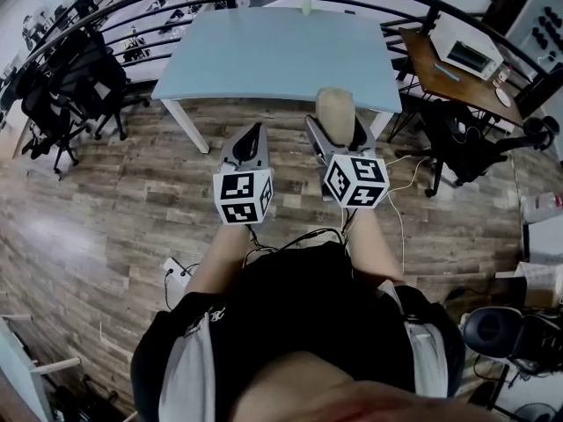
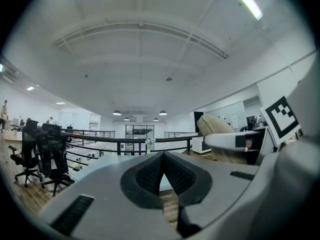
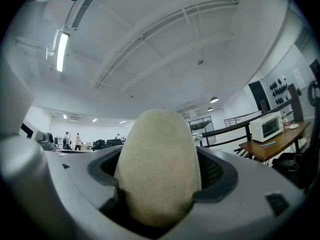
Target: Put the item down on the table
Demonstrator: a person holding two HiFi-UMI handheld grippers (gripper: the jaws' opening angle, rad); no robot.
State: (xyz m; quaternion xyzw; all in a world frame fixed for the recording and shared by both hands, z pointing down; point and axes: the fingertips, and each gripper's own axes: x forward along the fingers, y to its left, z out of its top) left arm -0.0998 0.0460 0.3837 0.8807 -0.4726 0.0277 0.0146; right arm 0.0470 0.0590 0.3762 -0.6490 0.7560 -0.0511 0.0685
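A beige, egg-shaped item (image 1: 335, 112) is clamped in my right gripper (image 1: 336, 132), held in the air just before the near edge of the pale blue table (image 1: 273, 55). In the right gripper view the beige item (image 3: 157, 166) fills the space between the jaws and points upward. My left gripper (image 1: 254, 137) is beside it on the left, jaws shut with nothing between them; its black pads (image 2: 161, 176) meet in the left gripper view. From the left, the beige item (image 2: 216, 125) shows at the right.
A small vase with flowers (image 1: 306, 5) stands at the table's far edge. Black railing (image 1: 132, 7) curves behind the table. Office chairs (image 1: 66, 90) stand at the left; a wooden desk with a white microwave (image 1: 466, 53) and another chair (image 1: 462, 143) are at the right. Cables lie on the wood floor.
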